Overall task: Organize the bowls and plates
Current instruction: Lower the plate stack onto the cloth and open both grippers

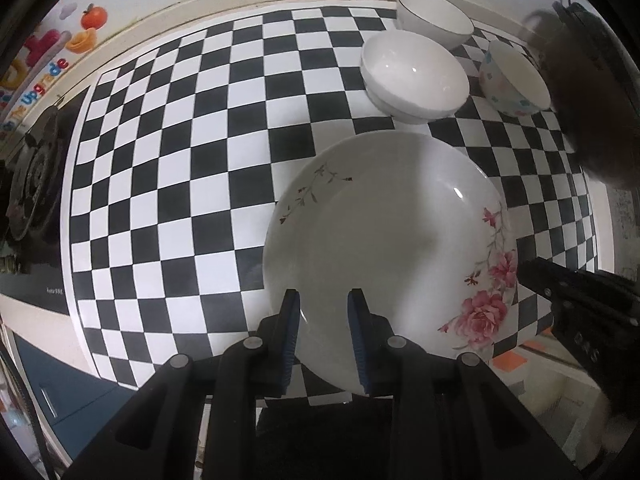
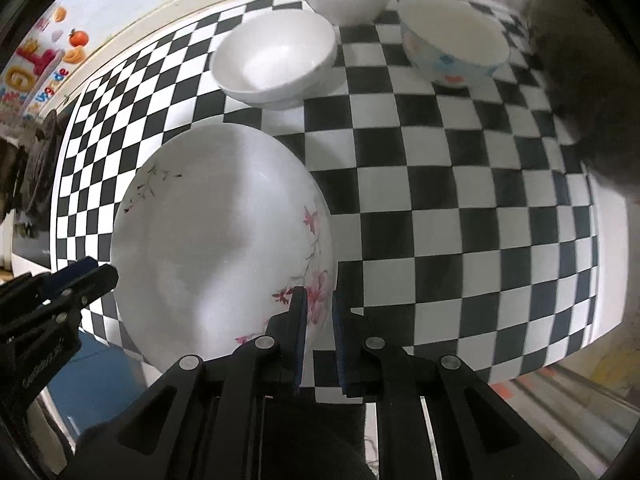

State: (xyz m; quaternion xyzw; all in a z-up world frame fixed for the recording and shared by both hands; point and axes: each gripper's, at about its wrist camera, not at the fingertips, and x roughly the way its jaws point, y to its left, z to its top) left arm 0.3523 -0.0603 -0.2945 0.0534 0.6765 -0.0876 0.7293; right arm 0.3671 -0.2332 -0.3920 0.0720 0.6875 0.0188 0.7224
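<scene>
Checkered black-and-white worktop [image 1: 180, 168] is filling most of both views, running back to a pale wall strip with a colourful printed poster [image 1: 44, 52] showing at far left. A dark stove burner [image 1: 34, 184] is sitting off the worktop's left edge. Largest piece on the cloth: a white plate [image 1: 384, 240] with pink flowers along one rim and a thin twig motif on the other, lying near the front edge of the worktop, its near rim overhanging that edge slightly. Behind it, well apart, three groups of bowls are standing upright: a stack of plain white bowls [image 1: 414, 76] nearest the plate, a white bowl with a thin dark rim line [image 1: 434, 18] at the back against the wall strip, and a patterned bowl with pastel patches [image 1: 514, 80] to the right of the stack. A blurred dark shape is occupying the far right; cannot tell what it is. Left claw [image 1: 324, 300] is hanging over the plate's near rim, blue pads spread apart, nothing between them but plate surface below. Right claw [image 2: 320, 300] is straddling the plate's flowered rim, pads narrowly parted either side of the edge; whether they are actually pinching the rim I cannot tell.
</scene>
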